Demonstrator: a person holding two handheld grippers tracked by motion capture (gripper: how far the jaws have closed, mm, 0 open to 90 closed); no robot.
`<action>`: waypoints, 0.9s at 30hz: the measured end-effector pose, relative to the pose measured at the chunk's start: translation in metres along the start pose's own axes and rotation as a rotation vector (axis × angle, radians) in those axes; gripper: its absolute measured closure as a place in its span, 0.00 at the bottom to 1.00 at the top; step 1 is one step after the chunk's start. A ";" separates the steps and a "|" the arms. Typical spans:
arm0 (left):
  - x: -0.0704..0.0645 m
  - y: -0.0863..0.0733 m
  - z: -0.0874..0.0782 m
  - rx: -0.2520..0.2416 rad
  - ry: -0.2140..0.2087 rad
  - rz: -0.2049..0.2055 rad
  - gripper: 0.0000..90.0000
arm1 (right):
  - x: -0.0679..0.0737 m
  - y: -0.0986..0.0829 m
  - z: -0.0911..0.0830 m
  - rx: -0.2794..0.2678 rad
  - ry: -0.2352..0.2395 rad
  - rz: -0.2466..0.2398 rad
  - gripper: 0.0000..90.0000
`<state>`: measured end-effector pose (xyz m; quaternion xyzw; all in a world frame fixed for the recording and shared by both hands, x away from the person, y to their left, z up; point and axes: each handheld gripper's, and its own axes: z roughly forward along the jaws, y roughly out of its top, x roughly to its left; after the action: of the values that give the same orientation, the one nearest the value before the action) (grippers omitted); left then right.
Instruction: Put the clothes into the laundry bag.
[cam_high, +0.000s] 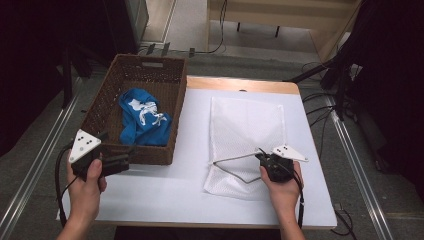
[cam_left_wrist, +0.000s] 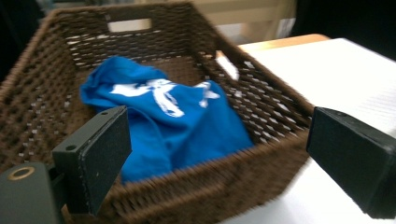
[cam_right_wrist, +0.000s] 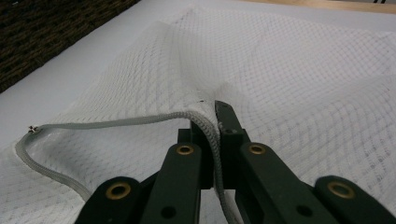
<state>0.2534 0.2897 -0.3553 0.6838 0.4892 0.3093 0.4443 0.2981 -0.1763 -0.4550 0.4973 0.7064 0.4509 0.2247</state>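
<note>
Jaws of the right gripper (cam_right_wrist: 215, 135) clamped tight on the grey zip-edged rim of the white mesh laundry bag (cam_high: 247, 127), lifting that rim a little off the table; jaws of the left gripper (cam_left_wrist: 219, 154) spread wide with nothing between them, poised just at the near wall of the dark brown woven wicker basket (cam_high: 170, 82).

Bag lying flat on the white-topped table (cam_high: 165, 192), mouth toward the person, far end reaching toward the wooden back edge. Rim seen pulled up into an open loop in the right gripper view, the mesh below it slack. Crumpled blue cloth with a white print (cam_high: 144, 117) sitting inside the basket, at the table's left, well apart from the bag.

Likely step, judged from the layout: holding the bag's mouth open while fetching the cloth. Best done by keeping the rim raised and steady, not tugging the bag along the table, and by reaching over the basket wall to pinch a thick fold of cloth rather than a thin edge. Worth minding the wicker, where a jaw tip could catch.

White print on the cloth too creased to read; no brand or label legible anywhere else.
</note>
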 end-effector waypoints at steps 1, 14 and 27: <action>0.006 0.005 0.008 0.016 0.003 -0.027 0.08 | 0.000 -0.001 0.000 -0.003 -0.001 0.005 1.00; 0.031 0.042 0.051 0.071 0.067 -0.043 0.08 | 0.002 -0.002 0.001 -0.002 0.000 -0.005 1.00; 0.056 0.069 0.093 0.098 0.104 -0.090 0.08 | 0.004 -0.003 0.004 0.004 -0.006 -0.015 1.00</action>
<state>0.3790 0.3051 -0.3317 0.6650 0.5565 0.3000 0.3977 0.2976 -0.1714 -0.4590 0.4935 0.7104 0.4463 0.2292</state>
